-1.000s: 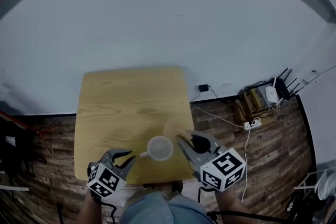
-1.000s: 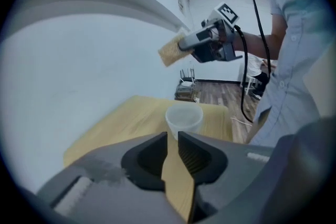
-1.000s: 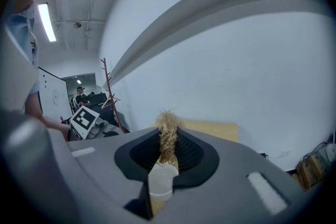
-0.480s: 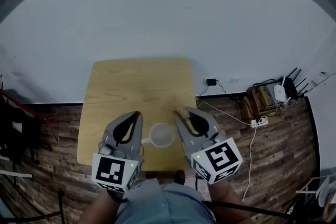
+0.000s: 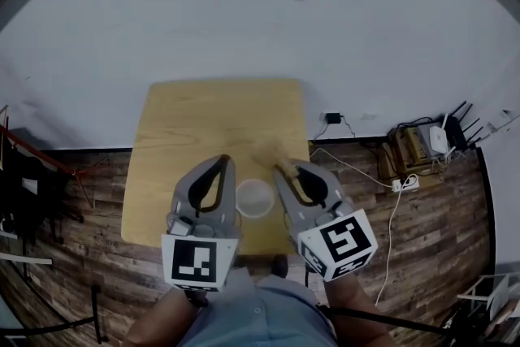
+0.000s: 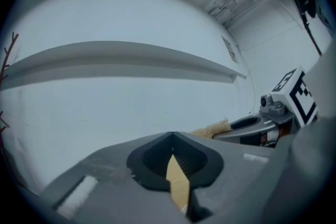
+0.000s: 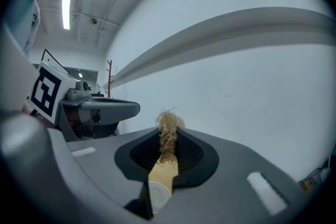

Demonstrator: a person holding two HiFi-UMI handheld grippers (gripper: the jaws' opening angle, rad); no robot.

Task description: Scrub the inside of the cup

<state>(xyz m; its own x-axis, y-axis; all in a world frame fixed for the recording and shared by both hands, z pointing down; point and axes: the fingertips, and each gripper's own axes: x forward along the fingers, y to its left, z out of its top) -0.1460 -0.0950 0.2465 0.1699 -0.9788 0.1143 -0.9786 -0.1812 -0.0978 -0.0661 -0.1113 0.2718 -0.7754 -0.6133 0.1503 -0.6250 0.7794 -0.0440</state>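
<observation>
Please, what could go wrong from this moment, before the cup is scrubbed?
1. The left tool is shut on nothing, so the white round cup stands unheld on the light wooden table; scrubbing could push or tip it.
2. Only a short tuft of the straw-coloured fibre scrubber shows past the tips of the right tool, which might knock the cup's rim.

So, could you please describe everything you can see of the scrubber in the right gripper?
The scrubber is a small tuft of pale tan, straw-like fibres, loose and frizzy at the top. It stands between the dark pads of the right gripper, which is shut on it, and sticks out just past the tips. No handle shows. Only the pads touch it; it hangs in the air above the wooden table, clear of the white cup below.
</observation>
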